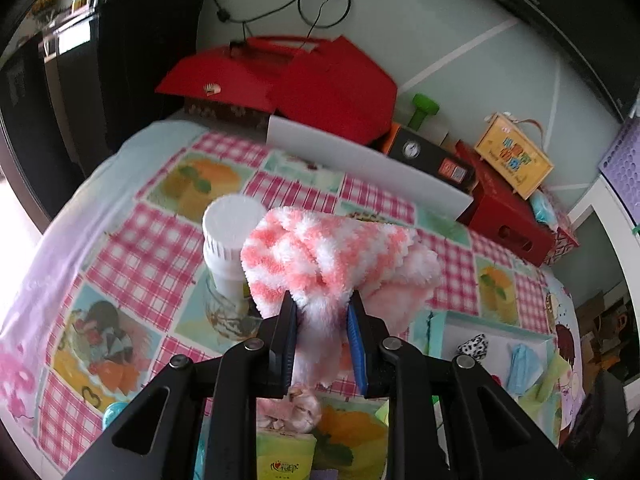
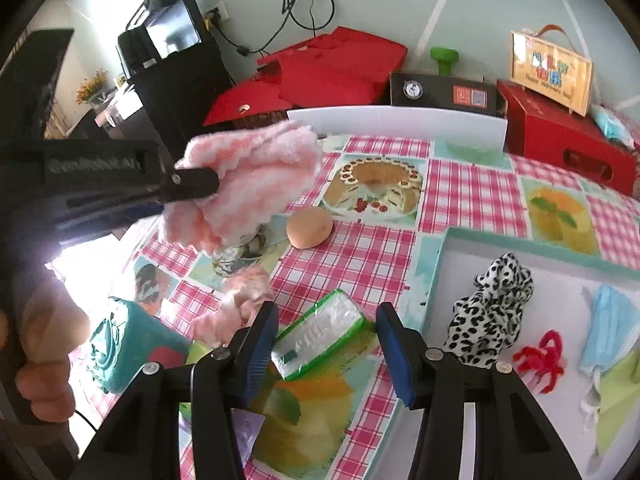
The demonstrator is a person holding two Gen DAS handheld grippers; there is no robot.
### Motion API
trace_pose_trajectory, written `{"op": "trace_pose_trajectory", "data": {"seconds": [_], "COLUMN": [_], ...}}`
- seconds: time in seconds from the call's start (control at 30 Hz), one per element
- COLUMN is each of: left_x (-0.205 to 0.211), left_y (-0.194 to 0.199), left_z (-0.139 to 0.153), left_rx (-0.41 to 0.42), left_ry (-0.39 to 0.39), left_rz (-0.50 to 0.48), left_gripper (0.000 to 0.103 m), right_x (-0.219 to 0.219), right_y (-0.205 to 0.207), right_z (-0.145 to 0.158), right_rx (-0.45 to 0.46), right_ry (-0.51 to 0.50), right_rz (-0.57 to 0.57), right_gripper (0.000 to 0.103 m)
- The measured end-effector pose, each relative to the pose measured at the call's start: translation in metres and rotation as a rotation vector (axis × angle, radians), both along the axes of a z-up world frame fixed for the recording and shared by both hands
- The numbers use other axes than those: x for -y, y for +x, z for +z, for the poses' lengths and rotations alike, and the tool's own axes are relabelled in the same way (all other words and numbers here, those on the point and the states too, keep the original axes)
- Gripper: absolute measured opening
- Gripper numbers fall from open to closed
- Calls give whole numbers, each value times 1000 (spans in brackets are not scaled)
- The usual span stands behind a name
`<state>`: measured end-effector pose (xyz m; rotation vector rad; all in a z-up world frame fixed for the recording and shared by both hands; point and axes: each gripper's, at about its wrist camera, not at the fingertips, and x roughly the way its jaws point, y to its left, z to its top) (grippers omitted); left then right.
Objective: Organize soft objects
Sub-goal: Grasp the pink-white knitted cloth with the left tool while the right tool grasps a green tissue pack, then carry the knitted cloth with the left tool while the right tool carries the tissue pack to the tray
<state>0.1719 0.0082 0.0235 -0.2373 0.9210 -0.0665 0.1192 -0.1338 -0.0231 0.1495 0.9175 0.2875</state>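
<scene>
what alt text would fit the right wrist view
The right tool hangs open over a tissue pack on a checked tablecloth, while the left tool holds up a pink and white fluffy cloth. A white tray on the right holds a spotted cloth, a blue mask and a red clip.

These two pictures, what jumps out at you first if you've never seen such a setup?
The fluffy pink-and-white cloth pinched in the left gripper, lifted above the checked tablecloth. Then the right gripper, open and empty over a green-edged tissue pack. At the right, a white tray holds a leopard-print cloth and a blue face mask.
</scene>
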Motion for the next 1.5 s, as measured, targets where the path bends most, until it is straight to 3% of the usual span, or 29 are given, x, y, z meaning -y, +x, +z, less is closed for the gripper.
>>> {"op": "trace_pose_trajectory", "data": {"seconds": [0.17, 0.4, 0.77, 1.13, 1.5], "left_x": [1, 6, 37, 105, 176], "left_y": [-4, -11, -25, -34, -43], "left_z": [7, 17, 42, 35, -3], "left_rx": [22, 49, 115, 85, -28], "left_ry": [4, 0, 16, 56, 110], "left_rz": [-11, -23, -116, -292, -461], "left_gripper": [24, 24, 24, 24, 25], "right_x": [0, 18, 97, 187, 223], "right_y": [3, -10, -39, -68, -82], "right_z": [-4, 26, 75, 78, 62], "right_rx": [-17, 67, 186, 138, 48], "right_ry": [-14, -5, -83, -164, -209], "right_rz": [-10, -45, -279, -555, -643], "right_gripper": [54, 54, 54, 54, 54]}}
